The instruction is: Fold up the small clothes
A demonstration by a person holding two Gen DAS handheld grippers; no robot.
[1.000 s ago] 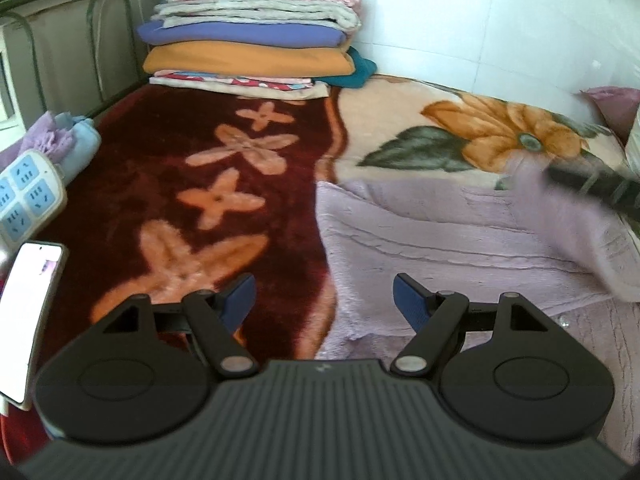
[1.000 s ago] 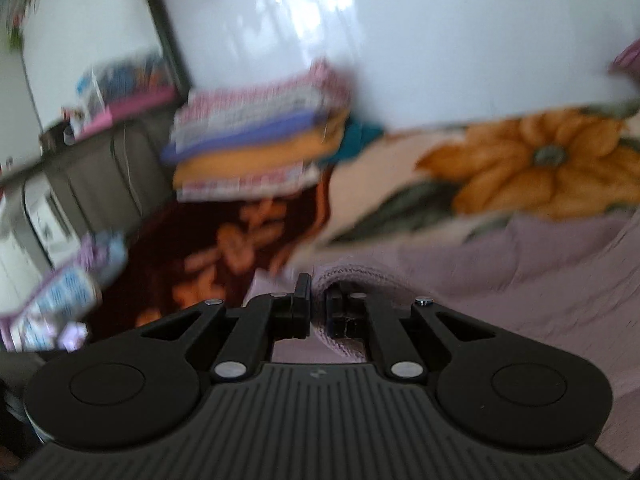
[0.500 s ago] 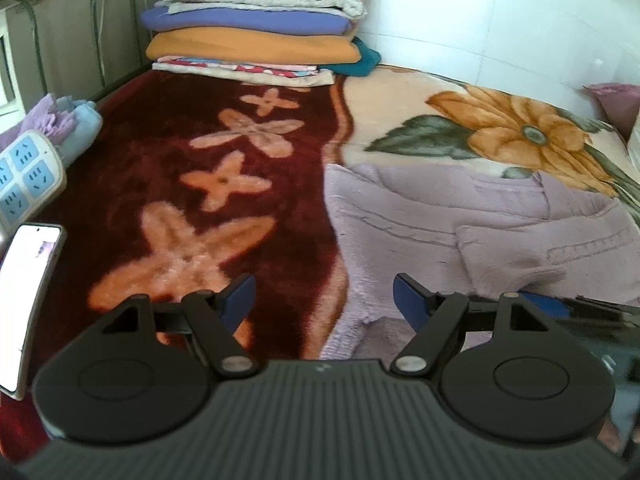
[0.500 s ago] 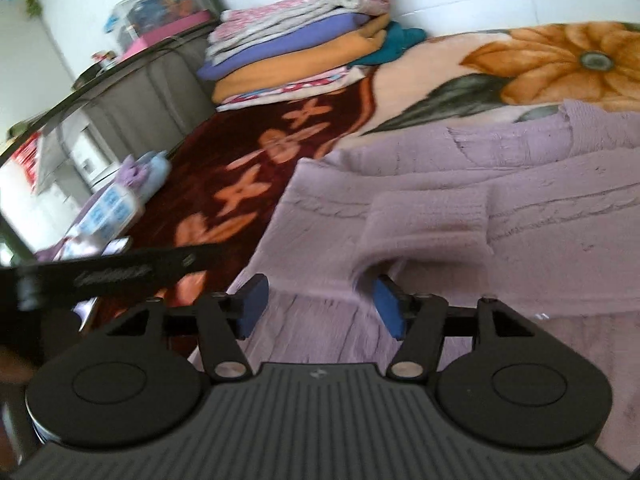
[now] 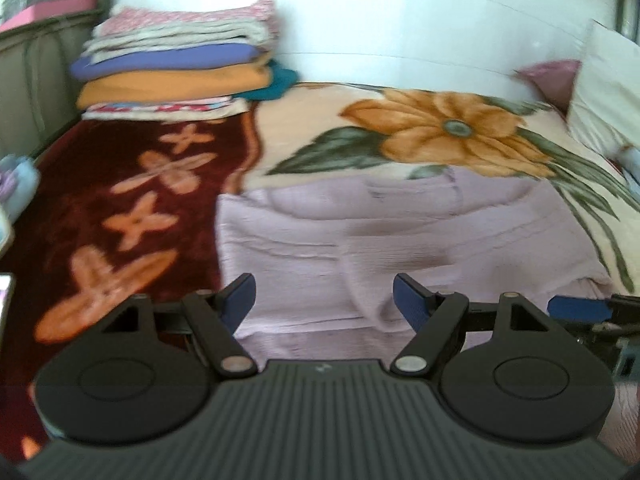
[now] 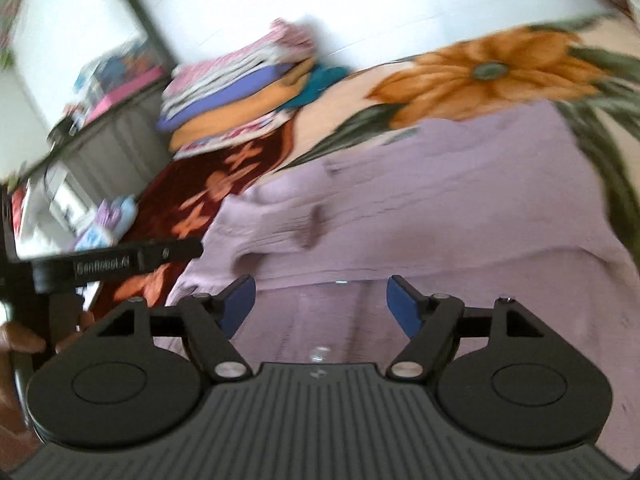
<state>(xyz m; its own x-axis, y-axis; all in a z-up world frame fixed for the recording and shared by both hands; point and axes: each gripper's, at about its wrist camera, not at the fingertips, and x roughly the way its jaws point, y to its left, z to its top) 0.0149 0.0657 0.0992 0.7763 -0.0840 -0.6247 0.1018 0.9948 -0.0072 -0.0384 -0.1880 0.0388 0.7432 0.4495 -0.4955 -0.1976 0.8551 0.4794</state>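
A lilac knitted sweater [image 5: 400,248] lies flat on the flowered blanket, both sleeves folded across its body. It also shows in the right wrist view [image 6: 440,200], with a sleeve cuff [image 6: 280,224] lying on the chest. My left gripper [image 5: 324,300] is open and empty over the sweater's near left part. My right gripper [image 6: 320,300] is open and empty over the sweater's lower part. One blue fingertip [image 5: 578,309] of the right gripper shows at the right edge of the left wrist view.
A stack of folded blankets [image 5: 180,76] stands at the far left by the white wall. The dark red flowered blanket part [image 5: 120,208] lies to the left. A pillow [image 5: 608,92] is at the far right. A bed rail [image 6: 104,128] runs along the left.
The right gripper let go of the sleeve it carried across, opened, and pulled back toward the hem. The left gripper has shifted right over the sweater, still open.
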